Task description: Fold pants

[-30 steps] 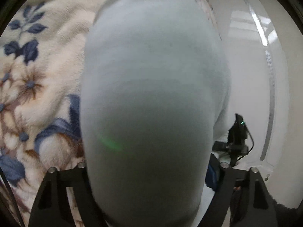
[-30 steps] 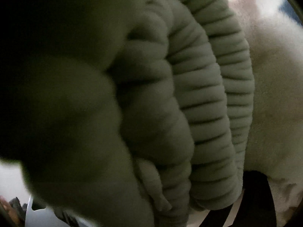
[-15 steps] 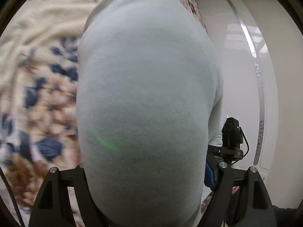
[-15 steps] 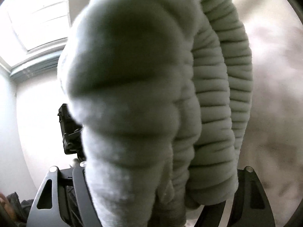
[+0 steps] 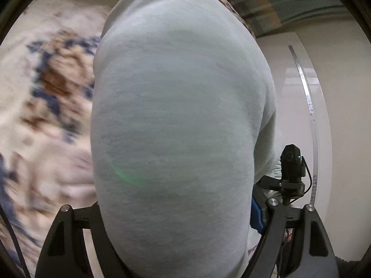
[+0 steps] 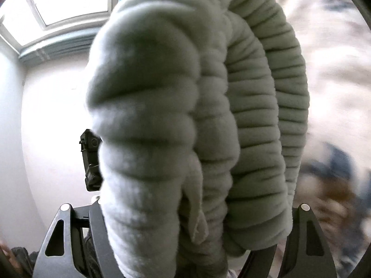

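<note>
Both ends of the pale grey-green fleece pants are up in the air over the cream floral plush blanket, so I'd say mid-fold at best. The left hand-held gripper is clamped on a smooth bulge of leg fabric, and the right hand-held gripper, jaws just narrowed, pinches the ribbed elastic waistband. Laying down and flattening look left to do.

Floral blanket (blurred), white wall, bright window.
</note>
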`<state>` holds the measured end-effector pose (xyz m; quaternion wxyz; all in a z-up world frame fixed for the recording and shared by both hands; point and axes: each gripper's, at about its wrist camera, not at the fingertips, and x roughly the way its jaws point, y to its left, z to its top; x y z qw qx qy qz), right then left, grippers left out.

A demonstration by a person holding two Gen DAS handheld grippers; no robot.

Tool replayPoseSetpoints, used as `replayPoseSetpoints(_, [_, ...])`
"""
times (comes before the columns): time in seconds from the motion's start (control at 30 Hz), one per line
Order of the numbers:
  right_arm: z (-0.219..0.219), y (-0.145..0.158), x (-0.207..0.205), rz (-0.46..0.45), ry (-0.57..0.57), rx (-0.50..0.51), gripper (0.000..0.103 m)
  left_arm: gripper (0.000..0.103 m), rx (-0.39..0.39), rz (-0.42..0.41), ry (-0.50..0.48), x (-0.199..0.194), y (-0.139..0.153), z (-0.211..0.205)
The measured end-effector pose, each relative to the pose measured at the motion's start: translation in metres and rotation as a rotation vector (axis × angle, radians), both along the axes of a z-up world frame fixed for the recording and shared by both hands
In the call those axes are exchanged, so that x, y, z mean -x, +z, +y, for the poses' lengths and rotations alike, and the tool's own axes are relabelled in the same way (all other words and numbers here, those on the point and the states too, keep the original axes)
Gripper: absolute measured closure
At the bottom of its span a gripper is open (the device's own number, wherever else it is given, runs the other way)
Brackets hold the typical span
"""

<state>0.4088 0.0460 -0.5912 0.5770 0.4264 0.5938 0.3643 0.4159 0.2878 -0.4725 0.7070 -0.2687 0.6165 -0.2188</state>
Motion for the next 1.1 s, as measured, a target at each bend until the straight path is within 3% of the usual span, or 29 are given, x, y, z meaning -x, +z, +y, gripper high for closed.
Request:
replayPoseSetpoints(0.13, [0.080,-0.012,-0.029,0.000,-0.002,-0.014,0.024,0.023,0.002,0.007,0.005,-0.033,-0.018,0.056])
replayPoseSetpoints(0.3, [0.138,-0.042,-0.062,0.017,-0.029,0.029,0.024,0.023,-0.041,0.047,-0.023,-0.070,-0.065,0.082])
replayPoseSetpoints(0.43, [0.150,-0.078,-0.063,0.087,-0.069,0.227,0.021,0.014,-0.133,0.111,-0.085,-0.076,-0.099,0.074])
replayPoseSetpoints(0.5, [0.141,-0.086,-0.057,0.108,-0.096,0.288,0.011,0.014,-0.165,0.082,-0.100,-0.074,-0.091,0.065])
replayPoseSetpoints(0.57, [0.135,-0.079,-0.054,0.103,-0.118,0.339,0.008,0.014,-0.222,0.052,-0.091,-0.072,-0.075,0.051])
replayPoseSetpoints(0.67, [0.133,-0.049,-0.040,0.045,-0.130,0.540,0.003,0.015,-0.426,-0.039,-0.057,-0.056,-0.036,0.029])
replayPoseSetpoints(0.73, [0.134,-0.016,-0.031,-0.044,-0.140,0.767,0.003,0.015,-0.560,-0.125,-0.052,-0.038,-0.002,0.011])
replayPoseSetpoints(0.77, [0.139,0.002,-0.023,-0.075,-0.148,0.867,0.003,0.015,-0.611,-0.141,-0.047,-0.038,-0.003,0.060])
replayPoseSetpoints(0.9, [0.137,0.071,0.022,-0.152,-0.183,1.121,0.003,0.008,-0.672,-0.152,-0.039,0.014,0.040,0.083])
replayPoseSetpoints(1.0, [0.134,0.145,0.036,-0.181,-0.207,1.186,0.003,0.008,-0.690,-0.158,-0.010,0.045,0.079,0.101])
replayPoseSetpoints(1.1, [0.124,0.196,0.067,-0.213,-0.202,1.227,0.003,0.008,-0.701,-0.187,0.020,0.063,0.123,0.103])
